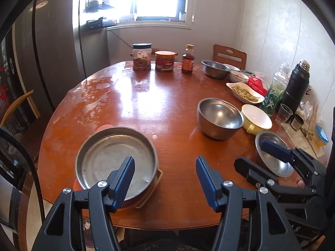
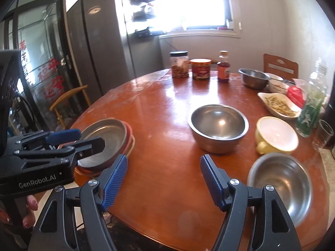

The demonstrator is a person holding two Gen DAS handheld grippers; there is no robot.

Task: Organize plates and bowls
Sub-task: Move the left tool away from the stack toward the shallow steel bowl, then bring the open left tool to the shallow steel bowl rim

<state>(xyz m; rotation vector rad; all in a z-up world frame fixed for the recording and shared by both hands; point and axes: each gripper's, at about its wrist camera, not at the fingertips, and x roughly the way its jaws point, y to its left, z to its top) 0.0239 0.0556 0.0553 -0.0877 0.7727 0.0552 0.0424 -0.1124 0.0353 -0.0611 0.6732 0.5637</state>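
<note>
A shallow steel pan [image 1: 104, 156] lies on top of reddish plates at the table's near left edge. My left gripper [image 1: 165, 179] hangs open just right of it, nothing between its fingers. On the right stand a large steel bowl [image 1: 219, 118], a yellow bowl with a white inside [image 1: 256, 119] and a small steel bowl [image 1: 278, 167]. My right gripper [image 1: 261, 161] hovers open over the small bowl's near rim. In the right wrist view, that gripper [image 2: 163, 182] is empty above bare table, between the pan [image 2: 113, 133] and the small bowl [image 2: 280, 186]. The left gripper [image 2: 83, 140] is over the pan.
At the round wooden table's [image 1: 167, 104] far side stand two jars [image 1: 142, 57], a sauce bottle [image 1: 187, 60] and another steel bowl [image 1: 215, 69]. A dish of food [image 1: 245, 93], a plastic bottle, a black flask [image 1: 296, 87] and a glass crowd the right edge. Chairs and a fridge surround the table.
</note>
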